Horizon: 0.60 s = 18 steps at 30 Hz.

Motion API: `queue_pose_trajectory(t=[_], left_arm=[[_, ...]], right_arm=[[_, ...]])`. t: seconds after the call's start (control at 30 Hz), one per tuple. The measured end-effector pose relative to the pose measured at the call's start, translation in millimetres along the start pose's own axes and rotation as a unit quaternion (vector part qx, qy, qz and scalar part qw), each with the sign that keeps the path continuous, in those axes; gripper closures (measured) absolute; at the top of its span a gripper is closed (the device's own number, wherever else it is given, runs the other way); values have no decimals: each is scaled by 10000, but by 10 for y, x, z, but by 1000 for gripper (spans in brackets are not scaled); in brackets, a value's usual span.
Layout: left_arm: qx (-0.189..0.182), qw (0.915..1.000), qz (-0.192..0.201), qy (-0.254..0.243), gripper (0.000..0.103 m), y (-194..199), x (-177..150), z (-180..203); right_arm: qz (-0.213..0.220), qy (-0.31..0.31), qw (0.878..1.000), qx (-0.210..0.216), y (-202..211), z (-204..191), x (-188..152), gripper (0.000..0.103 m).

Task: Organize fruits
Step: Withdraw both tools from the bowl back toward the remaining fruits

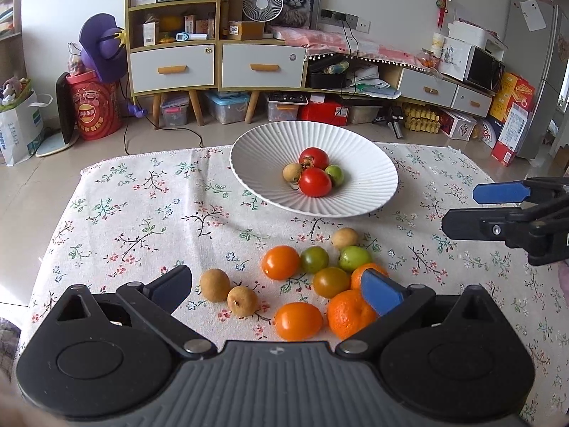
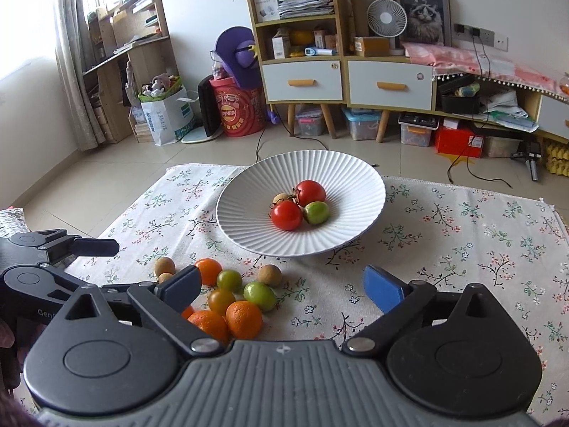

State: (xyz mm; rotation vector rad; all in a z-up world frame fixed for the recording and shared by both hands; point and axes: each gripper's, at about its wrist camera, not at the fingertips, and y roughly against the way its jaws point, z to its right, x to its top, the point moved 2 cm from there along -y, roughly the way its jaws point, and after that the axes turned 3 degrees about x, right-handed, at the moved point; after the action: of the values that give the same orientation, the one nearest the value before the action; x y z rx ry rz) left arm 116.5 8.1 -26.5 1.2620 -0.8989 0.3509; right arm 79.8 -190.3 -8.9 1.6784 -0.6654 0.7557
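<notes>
Left gripper (image 1: 277, 291) spread wide, empty, above loose fruit cluster (image 1: 313, 284) on floral tablecloth (image 1: 142, 213). Right gripper (image 2: 284, 290) likewise spread, empty, just right of the cluster. Beyond: white ribbed plate (image 1: 366, 185) holding two red tomatoes (image 1: 314, 170), one green fruit, one longan.

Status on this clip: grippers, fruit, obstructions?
Left gripper open, empty; right gripper open, empty. Four fruits in plate, loose fruit pile on tablecloth. Nothing blocking.
</notes>
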Motion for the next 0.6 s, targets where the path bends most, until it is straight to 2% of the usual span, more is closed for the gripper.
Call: queue_pose_trajectory(t=[0.27,0.6], left_arm=[[51,10000,5,56,4,70,-120,-136],[112,9998,-89,-155,4,21,-297,-240]], right_arm=[[-123,166,9998,61,-1,-88,-214,4],[-333,573,9976,183,-85,-233,-364,4]])
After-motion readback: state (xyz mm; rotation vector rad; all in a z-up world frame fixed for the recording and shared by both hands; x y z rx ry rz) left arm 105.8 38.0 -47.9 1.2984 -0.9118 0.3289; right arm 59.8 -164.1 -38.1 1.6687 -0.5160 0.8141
